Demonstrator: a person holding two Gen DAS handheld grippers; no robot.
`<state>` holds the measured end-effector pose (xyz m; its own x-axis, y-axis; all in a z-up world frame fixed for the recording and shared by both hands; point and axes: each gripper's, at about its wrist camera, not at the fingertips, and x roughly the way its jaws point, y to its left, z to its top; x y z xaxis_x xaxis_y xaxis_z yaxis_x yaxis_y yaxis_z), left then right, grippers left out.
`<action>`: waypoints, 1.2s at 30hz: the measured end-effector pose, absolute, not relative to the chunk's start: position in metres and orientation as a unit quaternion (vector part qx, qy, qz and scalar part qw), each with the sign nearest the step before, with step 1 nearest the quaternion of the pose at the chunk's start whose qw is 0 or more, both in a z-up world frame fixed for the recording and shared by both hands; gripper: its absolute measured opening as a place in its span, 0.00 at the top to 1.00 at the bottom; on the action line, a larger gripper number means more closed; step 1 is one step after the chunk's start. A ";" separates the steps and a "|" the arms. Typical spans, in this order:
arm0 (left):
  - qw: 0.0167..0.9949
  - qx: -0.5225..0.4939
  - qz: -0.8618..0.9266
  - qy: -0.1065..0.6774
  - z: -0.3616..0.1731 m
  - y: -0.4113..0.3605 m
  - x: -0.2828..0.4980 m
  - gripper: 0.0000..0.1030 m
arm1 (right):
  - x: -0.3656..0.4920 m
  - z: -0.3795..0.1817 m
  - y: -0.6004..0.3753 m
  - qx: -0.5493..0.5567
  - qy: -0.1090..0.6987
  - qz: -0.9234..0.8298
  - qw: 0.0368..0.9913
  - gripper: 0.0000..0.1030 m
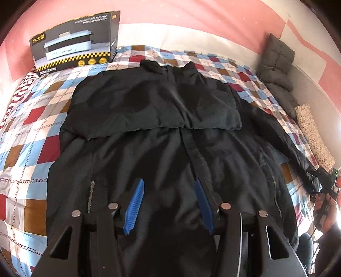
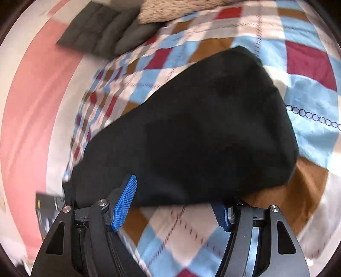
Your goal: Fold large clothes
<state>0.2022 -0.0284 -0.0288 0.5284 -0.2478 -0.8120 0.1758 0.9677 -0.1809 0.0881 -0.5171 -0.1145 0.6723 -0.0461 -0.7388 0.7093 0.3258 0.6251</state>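
Observation:
A large black jacket (image 1: 153, 132) lies front up on a checked bed quilt (image 1: 27, 132), collar toward the far wall. Its left sleeve is folded across the chest. Its right sleeve (image 1: 283, 138) stretches out to the right edge. My left gripper (image 1: 169, 187) is open and empty, hovering over the jacket's lower front by the zip. In the right wrist view the right sleeve (image 2: 191, 132) fills the middle, lying on the quilt (image 2: 309, 64). My right gripper (image 2: 177, 191) is open, its blue fingers (image 2: 125, 200) at the sleeve's near edge, one partly hidden beneath the cloth.
A cooker box (image 1: 74, 42) stands at the bed's far left corner. A grey padded garment (image 1: 277, 68) and a speckled cushion (image 1: 313, 134) lie along the right edge by the pink wall (image 1: 191, 12). The person's hand shows at the far right.

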 end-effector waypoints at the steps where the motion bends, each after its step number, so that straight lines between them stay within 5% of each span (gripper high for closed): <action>1: 0.872 -0.040 -0.118 0.473 -0.032 -0.026 0.204 0.49 | 0.088 -0.118 -0.522 0.531 0.312 -0.255 0.746 0.35; 4: 0.869 -0.047 -0.107 0.480 -0.041 -0.018 0.210 0.49 | 0.092 -0.122 -0.534 0.539 0.299 -0.272 0.738 0.38; 6: 0.869 -0.056 -0.100 0.482 -0.045 -0.012 0.212 0.49 | 0.098 -0.111 -0.535 0.521 0.299 -0.286 0.747 0.68; 9: 0.870 -0.066 -0.093 0.480 -0.047 -0.004 0.213 0.49 | 0.111 -0.078 -0.531 0.479 0.296 -0.283 0.776 0.76; 24: 0.882 -0.111 -0.072 0.453 -0.037 0.038 0.206 0.49 | 0.240 0.111 -0.400 0.315 0.248 -0.086 0.912 0.77; 36: 0.876 -0.155 -0.035 0.456 -0.063 0.094 0.200 0.49 | 0.362 0.084 -0.212 0.225 0.338 0.060 0.912 0.77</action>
<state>0.2002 0.0940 -0.0630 0.5818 -0.2026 -0.7877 -0.0794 0.9497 -0.3029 0.3615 -0.2117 0.0836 0.7642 0.2609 -0.5899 0.0435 0.8916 0.4507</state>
